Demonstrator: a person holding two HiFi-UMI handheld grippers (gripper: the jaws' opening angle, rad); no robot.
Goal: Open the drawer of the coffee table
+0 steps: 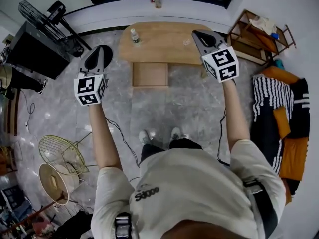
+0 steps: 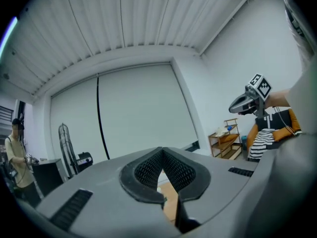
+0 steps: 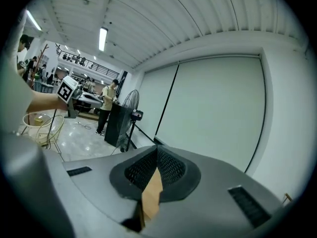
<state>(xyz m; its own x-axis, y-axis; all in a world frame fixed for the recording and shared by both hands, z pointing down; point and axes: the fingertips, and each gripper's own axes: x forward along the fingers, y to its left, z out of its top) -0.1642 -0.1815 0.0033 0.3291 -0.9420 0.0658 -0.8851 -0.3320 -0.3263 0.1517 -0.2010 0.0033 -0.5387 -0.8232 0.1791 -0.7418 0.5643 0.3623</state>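
Judging from how things lie, the opening step is taken to be done already. The shallow, light-wood rectangular drawer (image 1: pixel 149 74) is seen pulled out from the near edge of the low, light-wood coffee table (image 1: pixel 169 51), and it projects over the grey marbled floor (image 1: pixel 189 108) toward the person's feet.

The grey two-jaw left gripper (image 1: pixel 101 49) is held raised to the left of the table, well apart from the drawer. In the left gripper view its jaws (image 2: pixel 162 151) are pressed together with nothing between them. The matching right gripper (image 1: pixel 199 35) is held up over the table's right end. Its jaws (image 3: pixel 156 155) are likewise closed on nothing, and both grippers are pointed toward the far wall, not at the drawer.

Little is thought to remain beyond lowering the grippers away. Should the drawer need drawing out further, one gripper would have to be brought down to the drawer front, its jaws spread and then closed on the front edge.

The drawer is a plain open box. Its inside looks bare, and no handle can be made out. A small clear plastic bottle (image 1: pixel 134 36) is carried on the tabletop (image 1: pixel 159 36) behind it.
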